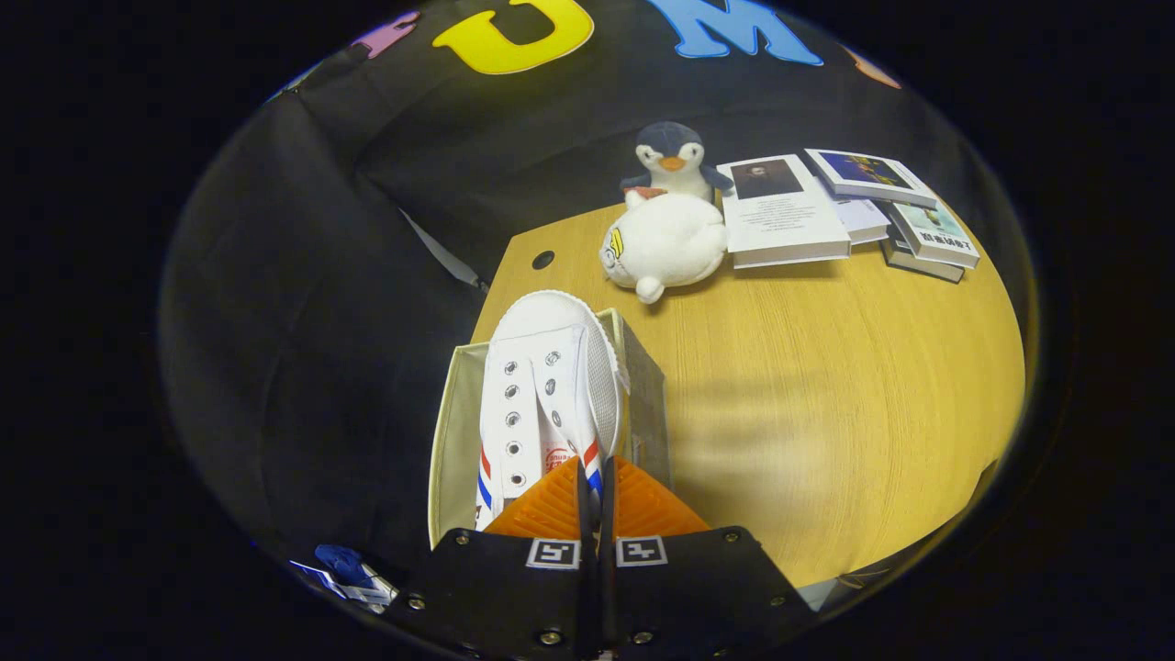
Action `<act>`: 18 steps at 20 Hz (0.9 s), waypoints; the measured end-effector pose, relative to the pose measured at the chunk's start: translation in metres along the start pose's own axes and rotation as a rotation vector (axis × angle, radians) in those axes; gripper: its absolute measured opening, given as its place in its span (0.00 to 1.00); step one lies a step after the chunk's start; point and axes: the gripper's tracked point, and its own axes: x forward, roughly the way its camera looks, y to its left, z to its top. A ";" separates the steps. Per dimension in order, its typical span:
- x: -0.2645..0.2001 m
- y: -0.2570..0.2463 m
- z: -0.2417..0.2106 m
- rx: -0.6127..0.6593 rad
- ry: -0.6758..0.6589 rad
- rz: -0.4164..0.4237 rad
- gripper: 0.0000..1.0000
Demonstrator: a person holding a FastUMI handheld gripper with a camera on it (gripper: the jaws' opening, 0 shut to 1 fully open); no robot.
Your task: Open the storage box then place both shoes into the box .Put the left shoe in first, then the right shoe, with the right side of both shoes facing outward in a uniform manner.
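We are holding the gripper over the open storage box, which is sitting at the near left corner of the wooden table, and its two fingers are pinching the heel collar of a white canvas sneaker with almost no gap between them. The sneaker is hanging or resting inside the box along its right wall, toe pointing away from us and reaching past the far rim, lace eyelets facing left. We cannot tell from here which shoe of the pair this is, or whether its sole is touching the box floor. The main risk we are seeing is the thin grip: only an edge of fabric is caught, so the shoe could be slipping or rotating as we lower it, ending with the wrong side outward. The toe could also be catching on the far rim and tipping the soft-walled box. Beyond the box, a white plush toy, a penguin plush and a stack of books are lying at the far side, well apart from our work.
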 end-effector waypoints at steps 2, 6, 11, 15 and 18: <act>0.007 0.006 -0.006 -0.013 0.009 -0.016 0.00; 0.020 0.001 -0.013 -0.034 0.025 -0.068 0.00; 0.031 0.008 -0.016 -0.070 0.021 -0.074 0.04; 0.009 0.006 0.003 -0.113 -0.048 -0.087 0.19; -0.019 0.003 0.025 -0.105 -0.142 -0.075 0.99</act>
